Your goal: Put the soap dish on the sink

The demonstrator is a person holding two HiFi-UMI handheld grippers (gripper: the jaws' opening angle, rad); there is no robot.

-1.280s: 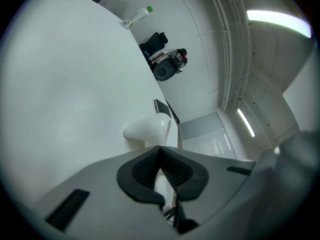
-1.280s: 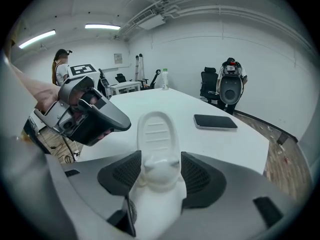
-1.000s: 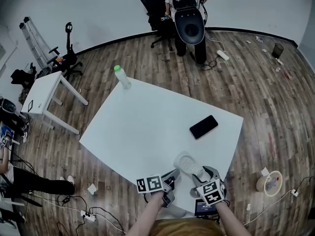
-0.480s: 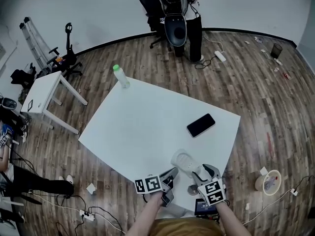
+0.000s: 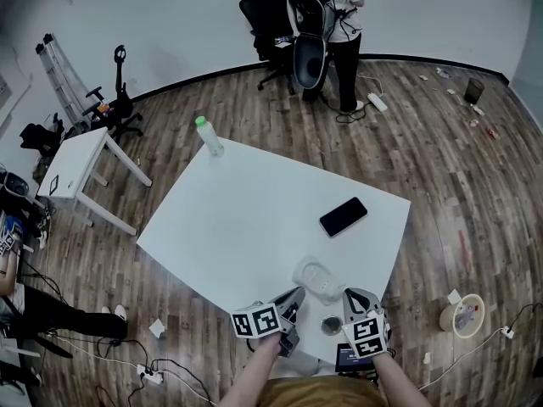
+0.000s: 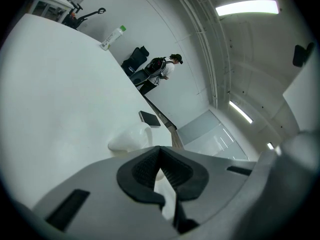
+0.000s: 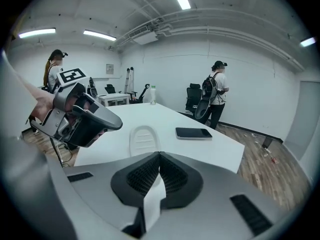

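The white soap dish (image 5: 317, 276) lies upright on the white table (image 5: 254, 219), near its front edge. It also shows ahead in the left gripper view as the soap dish (image 6: 131, 138) and in the right gripper view as the soap dish (image 7: 144, 139). My left gripper (image 5: 293, 298) is shut and empty, just short of the dish on its left. My right gripper (image 5: 350, 300) is shut on nothing, a little to the dish's right and apart from it. In their own views, the left gripper's (image 6: 159, 153) and the right gripper's (image 7: 160, 156) pads meet. The left gripper (image 7: 85, 115) shows in the right gripper view.
A black phone (image 5: 343, 216) lies beyond the dish. A green-capped bottle (image 5: 209, 134) stands at the table's far corner. A small dark round object (image 5: 331, 323) sits between my grippers at the front edge. A person (image 5: 339, 24) and an office chair (image 5: 267, 11) are at the back wall.
My right gripper's jaws stood open beside the dish and are now shut, drawn back slightly. The dish stays on the table. The person at the back has stepped right.
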